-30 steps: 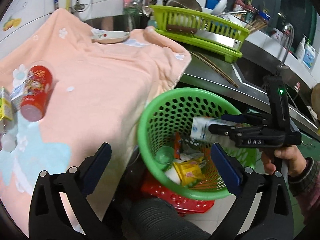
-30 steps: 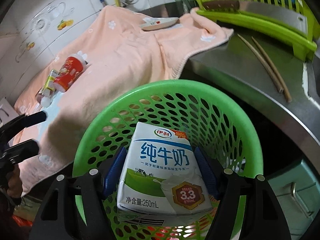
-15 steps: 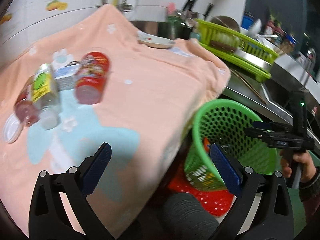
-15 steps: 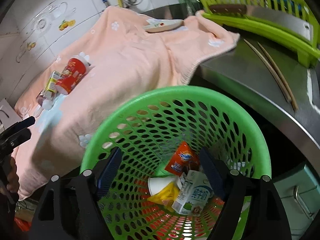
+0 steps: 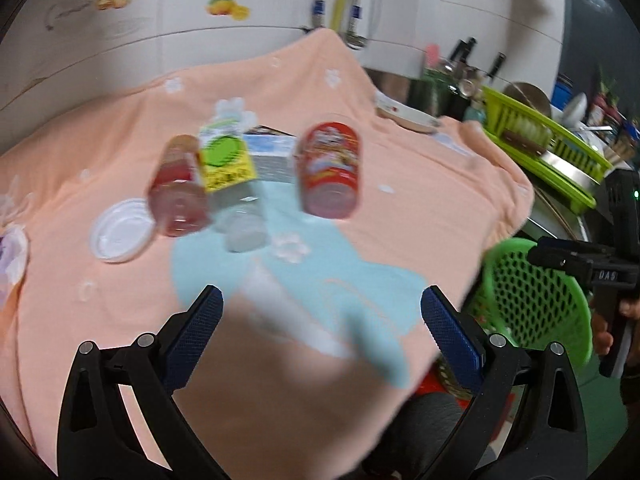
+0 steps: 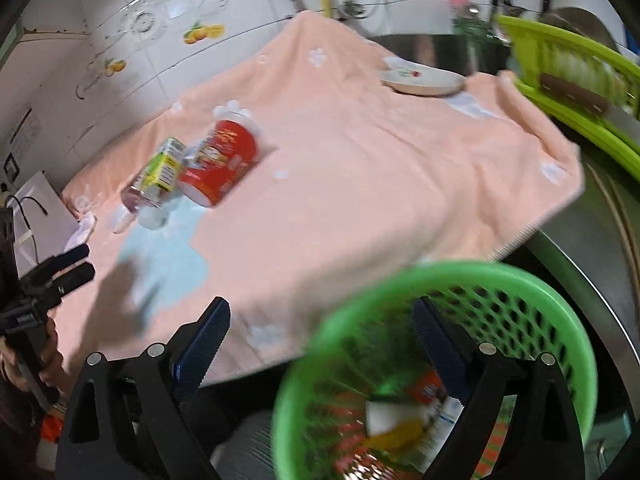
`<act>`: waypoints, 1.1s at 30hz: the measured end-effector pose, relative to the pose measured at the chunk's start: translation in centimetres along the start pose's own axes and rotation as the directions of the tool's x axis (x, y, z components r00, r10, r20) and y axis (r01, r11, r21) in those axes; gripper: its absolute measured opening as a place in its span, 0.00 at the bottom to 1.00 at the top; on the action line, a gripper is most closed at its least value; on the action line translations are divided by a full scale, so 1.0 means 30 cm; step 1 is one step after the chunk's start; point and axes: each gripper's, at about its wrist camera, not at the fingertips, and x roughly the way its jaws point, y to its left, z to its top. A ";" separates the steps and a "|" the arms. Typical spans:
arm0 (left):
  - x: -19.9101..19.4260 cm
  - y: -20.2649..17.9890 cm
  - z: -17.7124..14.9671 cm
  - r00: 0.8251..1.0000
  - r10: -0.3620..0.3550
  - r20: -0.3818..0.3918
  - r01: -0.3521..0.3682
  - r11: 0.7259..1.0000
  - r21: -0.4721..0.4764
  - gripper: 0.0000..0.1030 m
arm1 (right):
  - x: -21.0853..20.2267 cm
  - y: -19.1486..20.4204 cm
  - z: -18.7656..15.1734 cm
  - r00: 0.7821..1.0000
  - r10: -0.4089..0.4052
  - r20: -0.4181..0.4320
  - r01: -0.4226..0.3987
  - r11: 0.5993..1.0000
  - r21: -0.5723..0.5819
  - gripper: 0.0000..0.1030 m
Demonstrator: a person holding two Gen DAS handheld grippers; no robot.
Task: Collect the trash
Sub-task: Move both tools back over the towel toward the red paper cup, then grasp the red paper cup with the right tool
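Observation:
My left gripper (image 5: pixel 322 310) is open and empty above the front of a peach towel (image 5: pixel 420 208). On the towel lie a red cup (image 5: pixel 330 168), a clear bottle with a green and yellow label (image 5: pixel 230 172), a red-tinted bottle (image 5: pixel 178 188), a small carton (image 5: pixel 270 156) and a white lid (image 5: pixel 120 230). My right gripper (image 6: pixel 320 332) is open and empty over the rim of the green basket (image 6: pixel 532 280), which holds a milk carton (image 6: pixel 444 420) and wrappers. The red cup (image 6: pixel 218 160) and labelled bottle (image 6: pixel 158 178) also show in the right wrist view.
A white plate (image 6: pixel 422 80) sits at the towel's far edge. A green dish rack (image 5: pixel 548 148) stands on the steel counter (image 6: pixel 600 240) to the right. A red crate (image 5: pixel 436 384) lies under the basket. Tiled wall behind.
My right gripper let the milk carton drop into the basket, then swung left. My left gripper swung left from the basket toward the trash on the towel.

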 end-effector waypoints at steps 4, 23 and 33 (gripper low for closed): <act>-0.011 0.090 0.016 1.000 0.031 -0.002 -0.031 0.999 -0.024 0.95 | 0.071 0.096 0.096 0.998 0.053 -0.016 -0.053 0.999 -0.011 0.88; 0.018 0.501 0.115 0.992 0.118 -0.054 -0.126 0.970 -0.208 0.95 | 0.444 0.345 0.417 0.977 0.188 -0.104 -0.182 0.981 0.068 0.88; 0.039 0.597 0.144 0.985 0.157 -0.067 -0.169 0.957 -0.235 0.95 | 0.601 0.334 0.503 0.966 0.222 -0.131 -0.198 0.964 0.175 0.88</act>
